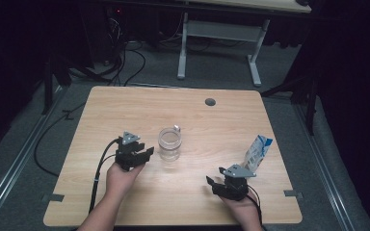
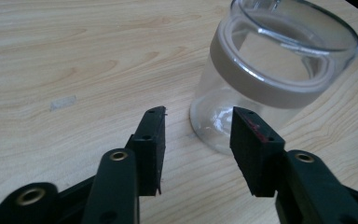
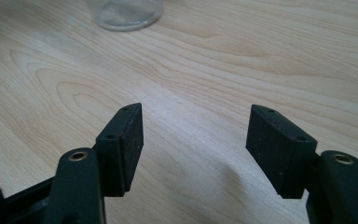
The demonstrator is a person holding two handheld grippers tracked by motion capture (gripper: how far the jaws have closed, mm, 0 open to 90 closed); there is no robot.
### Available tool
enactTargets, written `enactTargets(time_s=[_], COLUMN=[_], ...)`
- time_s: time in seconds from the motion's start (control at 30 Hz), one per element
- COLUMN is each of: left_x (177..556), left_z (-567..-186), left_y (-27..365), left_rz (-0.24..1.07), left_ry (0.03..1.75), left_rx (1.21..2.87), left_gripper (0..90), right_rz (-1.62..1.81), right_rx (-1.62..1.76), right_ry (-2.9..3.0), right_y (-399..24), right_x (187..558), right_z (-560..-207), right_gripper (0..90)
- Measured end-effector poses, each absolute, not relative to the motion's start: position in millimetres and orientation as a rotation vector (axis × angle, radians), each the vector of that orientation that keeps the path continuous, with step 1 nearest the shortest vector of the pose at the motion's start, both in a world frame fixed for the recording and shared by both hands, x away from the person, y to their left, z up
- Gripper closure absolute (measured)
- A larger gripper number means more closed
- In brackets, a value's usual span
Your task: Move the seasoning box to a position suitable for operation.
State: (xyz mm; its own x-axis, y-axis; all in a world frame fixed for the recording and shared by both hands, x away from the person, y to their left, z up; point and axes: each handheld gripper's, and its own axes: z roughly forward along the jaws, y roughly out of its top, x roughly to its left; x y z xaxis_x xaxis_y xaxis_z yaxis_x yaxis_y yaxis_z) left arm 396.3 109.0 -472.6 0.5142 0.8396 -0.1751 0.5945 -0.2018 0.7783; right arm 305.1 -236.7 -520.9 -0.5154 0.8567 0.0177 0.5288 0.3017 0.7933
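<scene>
The left claw [image 1: 147,153] hangs just left of the glass jar [image 1: 169,143], jaws apart with nothing between them, not touching it. The jar stands upright near the table's [image 1: 125,106] middle. The right claw [image 1: 213,183], jaws wide apart and empty, sits well right of the jar, near a blue-and-white packet [image 1: 257,151].

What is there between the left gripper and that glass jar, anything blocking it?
Nothing visible. The left gripper sits just beside the glass jar, jaws open and empty, with bare wooden table between them. The blue-and-white packet stands far off, near the right gripper.
</scene>
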Motion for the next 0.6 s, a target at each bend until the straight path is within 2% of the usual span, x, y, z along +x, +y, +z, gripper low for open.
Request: enactTargets(time_s=[0.23,0.27,0.3,0.33,0.6], left_x=[405.2,407.2,408.4,410.8,435.7], left_z=[-450.1,-445.6,-443.3,-440.3,-430.2], left_y=[94.9,92.0,90.2,87.8,63.6], left_rz=[0.42,0.436,0.445,0.448,0.468], left_ry=[1.136,1.133,1.134,1.135,1.084], left_rx=[1.879,1.88,1.87,1.868,1.89], left_gripper=[69.5,75.2,75.2,80.1,89.6], right_rz=[1.08,1.078,1.078,1.076,1.085], right_rx=[1.26,1.263,1.263,1.264,1.246], right_ry=[2.149,2.152,2.152,2.156,2.168], right_y=[-241.9,-241.3,-241.3,-240.6,-238.7], right_x=[306.2,306.0,306.0,305.7,306.4], right_z=[-521.5,-522.0,-522.0,-521.8,-521.6], right_gripper=[37.0,37.0,37.0,37.0,37.0])
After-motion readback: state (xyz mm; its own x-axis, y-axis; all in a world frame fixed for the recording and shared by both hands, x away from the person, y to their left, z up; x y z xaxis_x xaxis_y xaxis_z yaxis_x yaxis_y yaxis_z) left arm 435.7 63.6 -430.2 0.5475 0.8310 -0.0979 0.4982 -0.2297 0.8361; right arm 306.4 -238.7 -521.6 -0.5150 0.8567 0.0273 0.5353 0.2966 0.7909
